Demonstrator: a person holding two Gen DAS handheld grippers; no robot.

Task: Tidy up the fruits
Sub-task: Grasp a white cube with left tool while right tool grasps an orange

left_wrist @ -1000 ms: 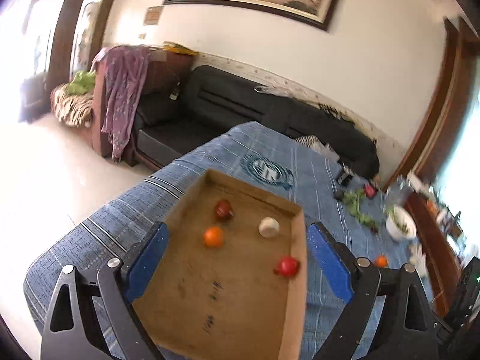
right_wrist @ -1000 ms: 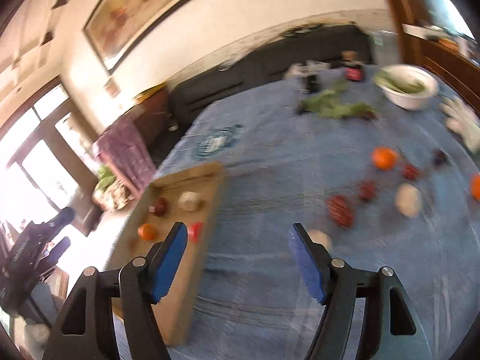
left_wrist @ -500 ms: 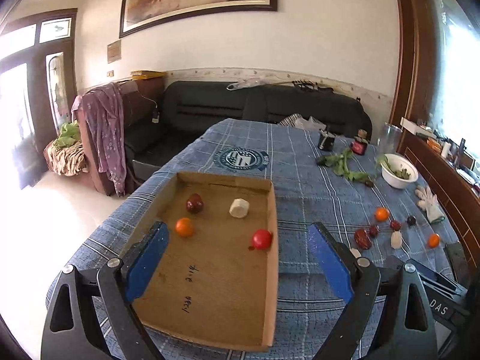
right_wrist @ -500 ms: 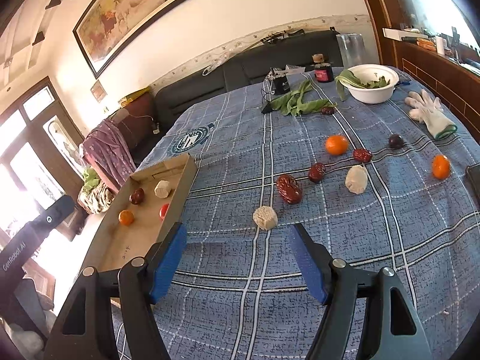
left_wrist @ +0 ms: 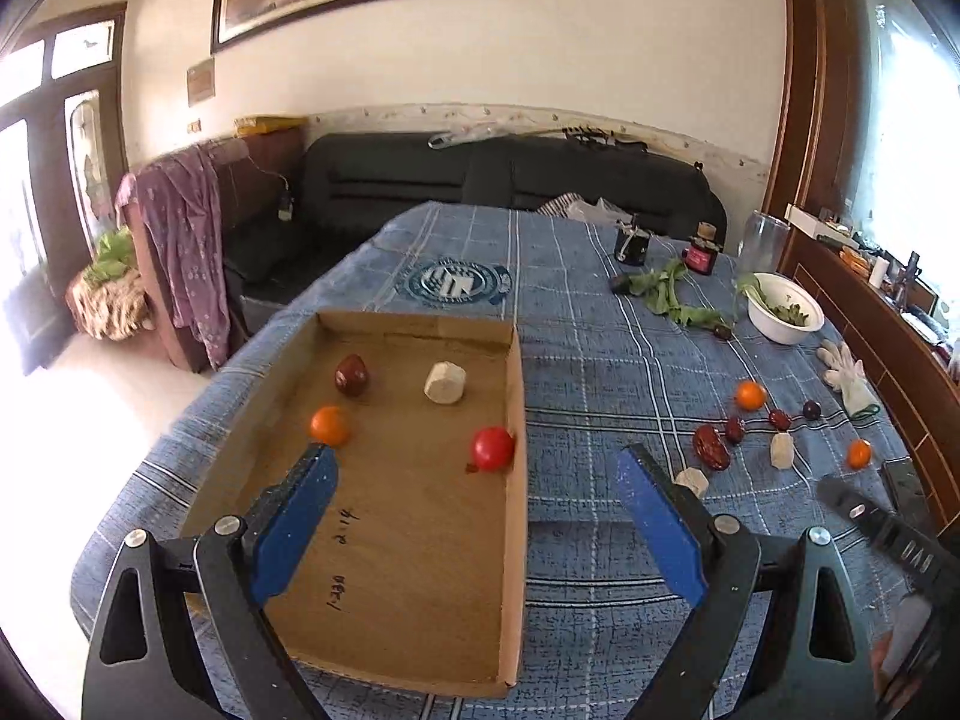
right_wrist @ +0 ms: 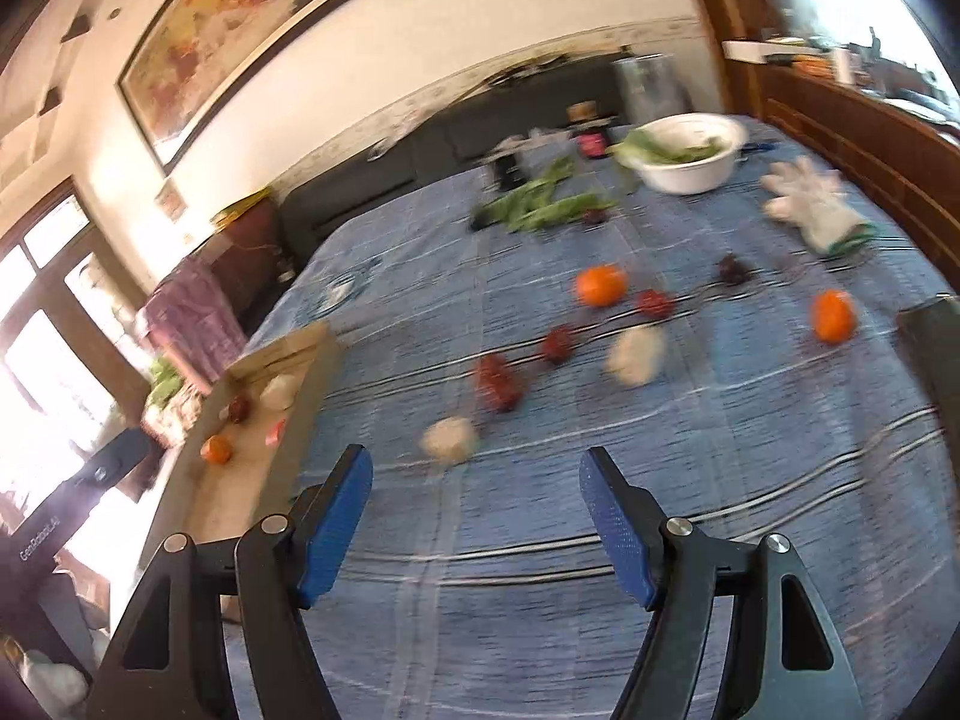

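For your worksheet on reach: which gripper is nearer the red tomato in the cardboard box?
Left. The left gripper hangs over the box, just short of the tomato; the right gripper is outside, over the tablecloth.

Handwritten dark digits stand on the floor of the shallow brown cardboard tray [left_wrist: 414,540], too sideways to read surely. The black device [right_wrist: 66,516] at the left edge of the right wrist view bears white lettering "GenRobot.AI". A round white-and-blue emblem [left_wrist: 459,282] on the blue checked bench cloth is illegible.
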